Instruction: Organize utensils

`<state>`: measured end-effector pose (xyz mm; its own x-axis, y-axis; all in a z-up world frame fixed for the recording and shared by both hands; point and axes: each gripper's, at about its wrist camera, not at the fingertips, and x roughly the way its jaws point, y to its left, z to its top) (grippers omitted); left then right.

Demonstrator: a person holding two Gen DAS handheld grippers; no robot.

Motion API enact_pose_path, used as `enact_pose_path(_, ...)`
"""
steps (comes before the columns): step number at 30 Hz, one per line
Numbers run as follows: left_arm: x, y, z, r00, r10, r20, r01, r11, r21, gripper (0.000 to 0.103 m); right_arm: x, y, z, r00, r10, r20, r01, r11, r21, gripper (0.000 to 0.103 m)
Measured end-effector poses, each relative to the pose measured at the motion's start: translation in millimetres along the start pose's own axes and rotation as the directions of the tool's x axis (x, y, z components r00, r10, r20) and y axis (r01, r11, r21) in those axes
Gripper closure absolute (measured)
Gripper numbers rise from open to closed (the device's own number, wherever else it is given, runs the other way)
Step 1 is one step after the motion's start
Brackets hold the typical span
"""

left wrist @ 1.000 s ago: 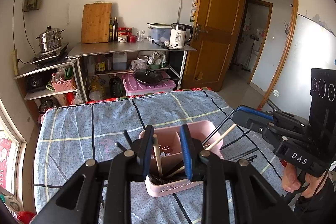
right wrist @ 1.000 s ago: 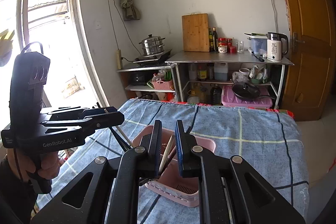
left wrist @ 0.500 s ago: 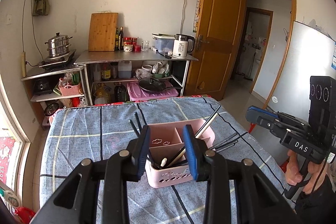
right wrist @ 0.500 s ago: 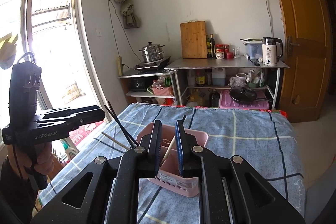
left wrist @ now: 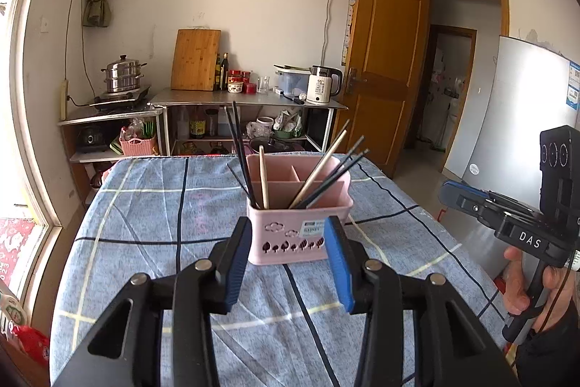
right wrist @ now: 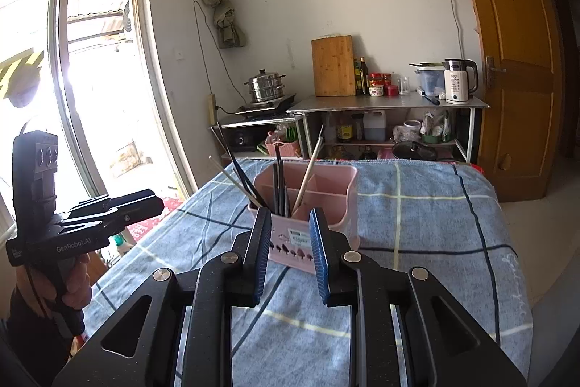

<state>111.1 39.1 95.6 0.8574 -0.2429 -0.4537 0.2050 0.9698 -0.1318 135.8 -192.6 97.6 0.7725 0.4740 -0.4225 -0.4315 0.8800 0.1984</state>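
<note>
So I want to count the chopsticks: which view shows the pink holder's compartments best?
The left wrist view: it faces the pink holder squarely, dividers and chopsticks fanned apart. In the right wrist view the holder sits angled, its front partly behind the right gripper.

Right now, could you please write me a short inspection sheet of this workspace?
Surface: table under a blue checked cloth.
Job's things: pink utensil caddy stands upright; dark and pale chopsticks lean in its near compartments.
Clutter: nothing seen on the cloth besides the caddy.
Grippers: left gripper open, empty, short of the caddy; right gripper open, empty.
Cables: a cord runs down the wall to the cooktop under the steamer pot.
Surroundings: steel rack with kettle, cutting board, open wooden door.
</note>
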Motion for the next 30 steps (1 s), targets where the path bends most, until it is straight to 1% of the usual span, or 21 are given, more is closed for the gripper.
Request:
enact_pose_path(2, -4.3, -5.8, -15.3, 1.000, 0.016, 0.001, -0.016, 1.000, -0.002, 0.055, -5.1, 2.4, -14.3, 1.000, -0.022, -0.009, 0.022, 1.000, 0.003, 0.080)
enact_pose_path(7, -11.0, -15.3, -46.7, 0.999, 0.038, -0.004, -0.038, 0.999, -0.022, 0.055, -12.1, 9.4, -47.9, 0.997, -0.060, -0.051, 0.060, 0.998, 0.009, 0.080)
enact_pose_path(11, -16.7, -16.8, -62.1, 0.999, 0.050, -0.008, -0.050, 0.998, -0.035, 0.055, -20.7, 16.6, -69.4, 0.994, -0.092, -0.064, 0.092, 0.996, 0.003, 0.080)
enact_pose_path(14, -20.5, -19.5, -71.2, 0.997, 0.081, -0.011, -0.081, 0.996, -0.023, 0.055, -26.5, 22.2, -80.5, 0.993, -0.101, -0.067, 0.102, 0.995, 0.006, 0.080)
enact_pose_path(17, -24.3, -24.0, -80.1, 0.996, 0.092, -0.014, -0.092, 0.996, -0.011, 0.055, -31.7, 27.4, -87.4, 0.992, -0.112, -0.064, 0.112, 0.994, 0.002, 0.079)
enact_pose_path(18, -25.3, -25.0, -82.9, 0.996, 0.092, -0.016, -0.092, 0.996, -0.013, 0.055, -34.1, 28.8, -88.8, 0.991, -0.117, -0.059, 0.117, 0.993, 0.001, 0.078)
enact_pose_path(21, -25.9, -28.2, -90.6, 0.996, 0.079, -0.031, -0.080, 0.997, -0.019, 0.055, -38.9, 34.7, -93.3, 0.990, -0.131, -0.046, 0.131, 0.991, -0.013, 0.059)
enact_pose_path(26, -23.9, -35.4, -97.7, 0.995, 0.084, -0.045, -0.085, 0.996, -0.001, 0.055, -39.9, 36.2, -95.3, 0.990, -0.137, -0.044, 0.136, 0.990, -0.021, 0.058)
enact_pose_path(30, -23.9, -37.8, -97.9, 0.996, 0.079, -0.039, -0.079, 0.997, 0.003, 0.055, -41.7, 36.0, -95.5, 0.989, -0.145, -0.037, 0.145, 0.989, -0.021, 0.058)
